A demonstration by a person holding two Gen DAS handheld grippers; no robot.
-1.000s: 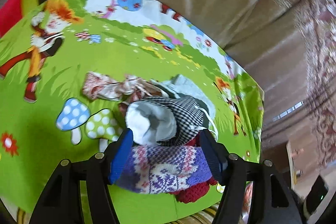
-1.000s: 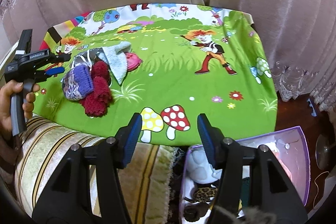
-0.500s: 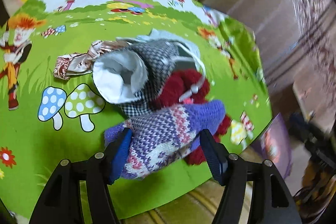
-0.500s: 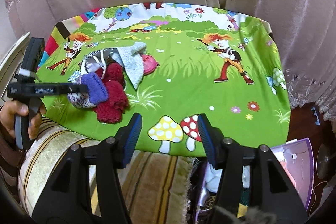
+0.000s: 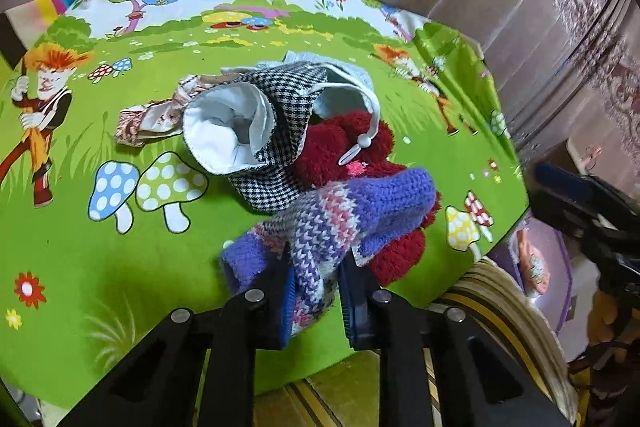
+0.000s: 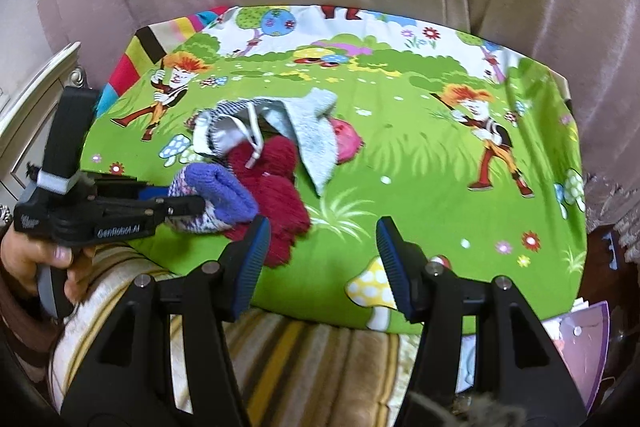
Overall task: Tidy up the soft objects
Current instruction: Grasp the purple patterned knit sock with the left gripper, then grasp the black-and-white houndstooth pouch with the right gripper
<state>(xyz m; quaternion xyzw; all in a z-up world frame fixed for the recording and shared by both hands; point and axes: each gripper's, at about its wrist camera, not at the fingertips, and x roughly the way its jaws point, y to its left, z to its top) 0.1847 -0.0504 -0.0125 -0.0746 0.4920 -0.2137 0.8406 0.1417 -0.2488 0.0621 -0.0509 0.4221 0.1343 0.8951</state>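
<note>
sock [image 5: 340, 223]: soft, light knit, squashes; hold mid-body
left gripper [image 5: 316, 291]: jaws closing, pinching the sock
right gripper [image 6: 320, 259]: jaws apart, nothing between them

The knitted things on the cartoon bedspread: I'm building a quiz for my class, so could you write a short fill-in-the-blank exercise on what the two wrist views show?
1. The left gripper, its jaws closing, pinches a striped knitted sock whose toe is ____.
2. Beside it lies a fluffy knit coloured dark ____.
3. The houndstooth drawstring pouch has a ____ lining.
4. Between the right gripper's jaws there is ____.

Missing words: purple; red; white; nothing
</note>
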